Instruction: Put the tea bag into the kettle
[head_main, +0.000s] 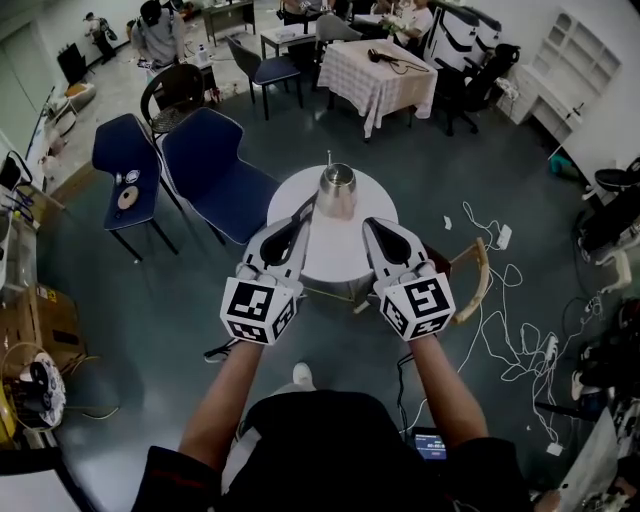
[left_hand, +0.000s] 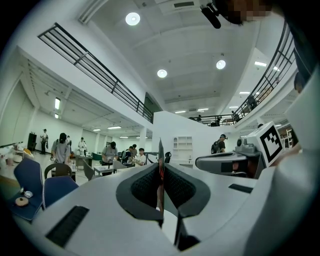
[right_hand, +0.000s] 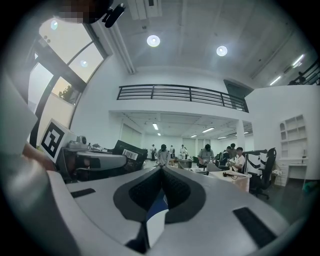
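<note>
Big open room, blue chairs (head_main: 215, 170) off to the left; small round white tabletop (head_main: 380, 205) straight below. Left tongs (left_hand: 161, 172) pinched tight on a thin flat thing seen edge-on, prob. the tea bag (left_hand: 160, 152), held in the air by the tabletop's near-left edge. Right tongs (right_hand: 161, 172) closed too, nothing betw. them. Kettle (head_main: 337, 190) stands mid-tabletop, just ahead of both. So: bag's in hand; left to do is carry it over and drop it in.

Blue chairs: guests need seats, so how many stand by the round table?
2, both left of the table: the near chair right beside it, the far chair beyond that. Others may be out of view.
</note>
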